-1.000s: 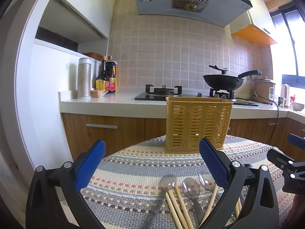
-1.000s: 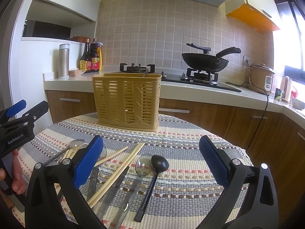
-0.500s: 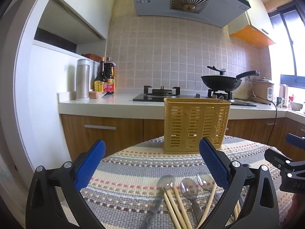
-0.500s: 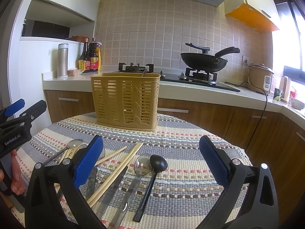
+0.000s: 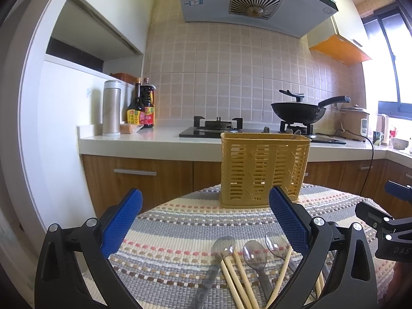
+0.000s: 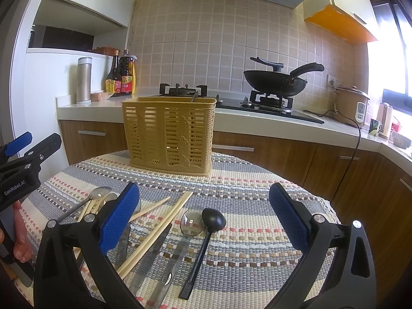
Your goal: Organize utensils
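Note:
A yellow slotted utensil basket [image 5: 264,170] [image 6: 170,134] stands upright at the far side of a round table under a striped woven cloth [image 6: 244,188]. Loose utensils lie on the cloth: clear plastic spoons [image 5: 253,252] [image 6: 190,222], wooden chopsticks [image 5: 235,275] [image 6: 159,228] and a black spoon [image 6: 212,220]. My left gripper [image 5: 206,221] is open and empty, above the spoons and chopsticks. My right gripper [image 6: 204,217] is open and empty, above the black spoon. One utensil handle sticks out of the basket top [image 6: 193,97].
A kitchen counter [image 6: 257,122] with a gas hob runs behind the table. On it stand a black wok [image 6: 275,81], a steel flask [image 6: 83,79], sauce bottles [image 6: 123,77] and a rice cooker [image 6: 351,105]. Wooden cabinets sit below the counter.
Both grippers have drifted slightly; the basket sits a little further left and higher in the left wrist view. Both stay open and empty. The utensils have not moved.

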Demonstrator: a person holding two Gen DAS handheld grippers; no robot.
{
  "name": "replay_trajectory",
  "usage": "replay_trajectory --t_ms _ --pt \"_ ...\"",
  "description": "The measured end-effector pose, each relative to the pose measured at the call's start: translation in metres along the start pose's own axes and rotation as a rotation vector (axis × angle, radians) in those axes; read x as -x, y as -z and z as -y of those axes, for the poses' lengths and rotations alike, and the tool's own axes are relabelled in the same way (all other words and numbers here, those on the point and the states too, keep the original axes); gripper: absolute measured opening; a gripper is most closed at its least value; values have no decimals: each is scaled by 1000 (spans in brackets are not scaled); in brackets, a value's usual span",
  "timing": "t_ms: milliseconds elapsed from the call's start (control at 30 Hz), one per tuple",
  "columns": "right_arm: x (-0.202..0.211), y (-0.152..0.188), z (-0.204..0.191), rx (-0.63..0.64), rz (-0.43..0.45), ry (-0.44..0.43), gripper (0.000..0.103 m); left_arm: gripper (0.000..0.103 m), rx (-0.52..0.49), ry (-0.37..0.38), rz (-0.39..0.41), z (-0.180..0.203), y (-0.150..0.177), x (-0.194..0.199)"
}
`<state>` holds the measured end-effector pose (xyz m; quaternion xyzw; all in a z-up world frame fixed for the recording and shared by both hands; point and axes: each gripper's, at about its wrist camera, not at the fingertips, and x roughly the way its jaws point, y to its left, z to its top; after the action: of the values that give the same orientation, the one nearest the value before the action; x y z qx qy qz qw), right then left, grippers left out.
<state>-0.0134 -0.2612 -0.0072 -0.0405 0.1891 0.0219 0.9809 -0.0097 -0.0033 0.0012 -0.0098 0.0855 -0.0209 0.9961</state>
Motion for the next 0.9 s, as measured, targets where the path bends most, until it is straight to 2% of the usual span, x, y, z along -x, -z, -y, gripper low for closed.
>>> replay_trajectory --t_ms 233,400,500,533,633,667,700,767,833,867,900 --pt "-4 1 0 -7 -9 18 96 96 0 17 -22 -1 1 -3" --pt "-13 0 13 -68 -47 82 96 95 17 94 -125 -9 -2 -17" --pt "-24 -2 24 -112 -131 62 96 94 30 184 -201 -25 -11 -20" --pt "-31 -3 30 -147 -195 50 96 94 36 207 -230 -30 -13 -21" --pt "-41 -6 40 -222 -302 -43 96 90 59 291 -389 -48 -20 -37" --pt "-42 -9 41 -228 -320 -71 96 84 69 319 -479 -52 -19 -48" --pt "-42 -10 40 -228 -332 -97 96 76 77 335 -572 -55 -15 -58" --pt "-45 -18 39 -219 -370 -112 95 71 97 321 -707 -60 -4 -72" --pt "-49 -25 38 -205 -409 -118 86 68 135 350 -820 -65 7 -85" --pt "-52 -29 38 -193 -434 -114 83 63 153 374 -868 -66 14 -91" --pt "-55 -31 38 -184 -451 -107 75 59 145 369 -894 -65 19 -95"
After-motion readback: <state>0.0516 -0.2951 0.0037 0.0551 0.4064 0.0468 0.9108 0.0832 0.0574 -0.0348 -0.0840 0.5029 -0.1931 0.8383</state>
